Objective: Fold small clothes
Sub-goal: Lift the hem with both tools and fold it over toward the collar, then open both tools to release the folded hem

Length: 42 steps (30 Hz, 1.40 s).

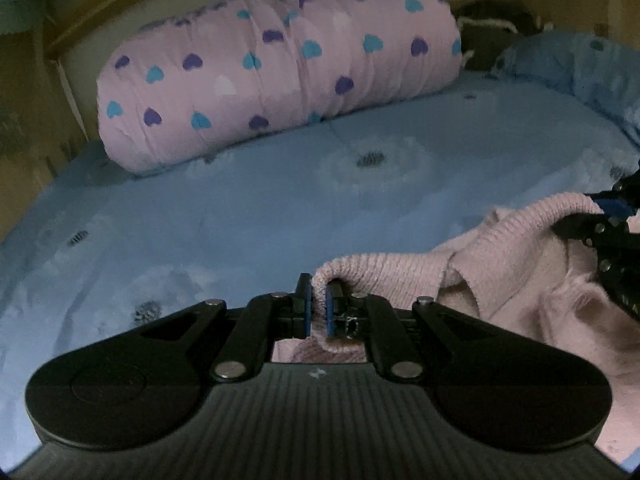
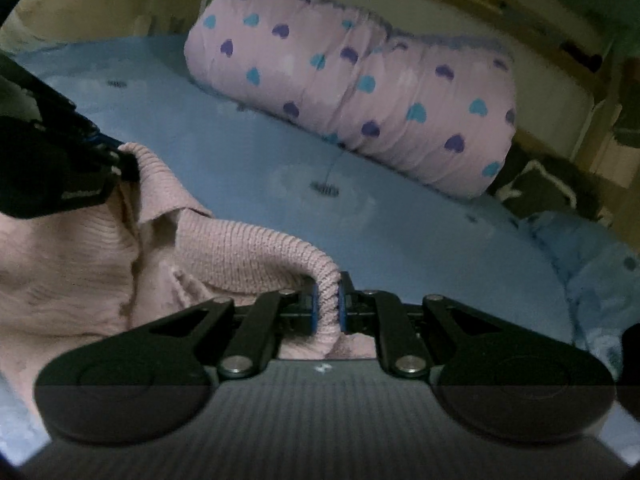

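Observation:
A small pink knitted sweater (image 1: 500, 264) lies on the blue bedsheet (image 1: 240, 208). My left gripper (image 1: 319, 300) is shut on a ribbed edge of the sweater, which bulges up between the blue pads. My right gripper (image 2: 328, 304) is shut on another ribbed edge of the same sweater (image 2: 80, 256). The right gripper shows at the right of the left wrist view (image 1: 608, 216), pinching knit. The left gripper shows at the left of the right wrist view (image 2: 108, 148), also pinching knit. The sweater hangs slack and rumpled between the two grippers.
A rolled pink quilt with blue and purple hearts (image 1: 280, 72) lies across the far side of the bed. A blue pillow (image 1: 572, 64) and a dark bundle (image 1: 496, 24) sit at the far right. A wooden bed frame (image 1: 120, 4) stands behind.

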Each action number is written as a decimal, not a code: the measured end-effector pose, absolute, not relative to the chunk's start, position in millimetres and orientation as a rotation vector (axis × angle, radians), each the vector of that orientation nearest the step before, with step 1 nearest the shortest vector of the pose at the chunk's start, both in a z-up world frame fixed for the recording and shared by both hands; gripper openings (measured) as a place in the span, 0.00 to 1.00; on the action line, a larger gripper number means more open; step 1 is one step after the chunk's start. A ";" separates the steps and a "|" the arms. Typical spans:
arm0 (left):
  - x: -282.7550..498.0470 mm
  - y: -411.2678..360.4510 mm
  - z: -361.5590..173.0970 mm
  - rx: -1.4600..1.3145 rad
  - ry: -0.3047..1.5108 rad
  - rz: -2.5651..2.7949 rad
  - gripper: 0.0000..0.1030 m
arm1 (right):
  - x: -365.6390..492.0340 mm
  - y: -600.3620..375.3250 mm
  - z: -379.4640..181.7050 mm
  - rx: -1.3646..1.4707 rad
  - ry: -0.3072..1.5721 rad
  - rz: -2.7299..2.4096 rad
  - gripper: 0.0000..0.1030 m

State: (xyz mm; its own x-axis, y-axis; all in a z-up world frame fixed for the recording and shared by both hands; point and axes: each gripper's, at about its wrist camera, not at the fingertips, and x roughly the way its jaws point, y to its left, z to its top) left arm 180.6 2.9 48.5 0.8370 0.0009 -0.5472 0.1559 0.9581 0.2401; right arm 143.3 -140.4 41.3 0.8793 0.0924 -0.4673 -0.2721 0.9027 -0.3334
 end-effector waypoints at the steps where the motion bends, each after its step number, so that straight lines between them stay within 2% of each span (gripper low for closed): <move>1: 182.4 2.5 43.7 0.283 0.585 -0.082 0.09 | 146.8 -140.0 37.6 -0.400 0.472 0.197 0.12; 6: 188.7 2.2 31.8 0.288 0.625 -0.083 0.10 | 160.4 -140.3 26.2 -0.379 0.530 0.203 0.14; 11: 179.6 4.0 47.8 0.279 0.622 -0.093 0.12 | 162.7 -146.7 28.7 -0.325 0.547 0.212 0.17; 13: 174.2 5.6 57.1 0.260 0.622 -0.096 0.20 | 159.6 -151.8 34.8 -0.298 0.542 0.208 0.32; 15: 166.1 5.3 66.8 0.262 0.609 -0.093 0.29 | 154.2 -157.1 41.2 -0.277 0.533 0.205 0.37; 19: 144.9 2.5 86.1 0.296 0.570 -0.091 0.48 | 138.3 -165.0 54.5 -0.262 0.516 0.200 0.38; 25: 108.0 2.7 108.0 0.285 0.555 -0.122 0.59 | 107.6 -171.9 71.4 -0.243 0.495 0.203 0.38; 32: 73.0 3.5 98.5 0.282 0.600 -0.166 0.63 | 78.9 -164.7 76.7 -0.257 0.498 0.261 0.38; 42: 53.6 5.3 59.8 0.336 0.663 -0.223 0.64 | 75.1 -149.9 53.2 -0.306 0.557 0.325 0.38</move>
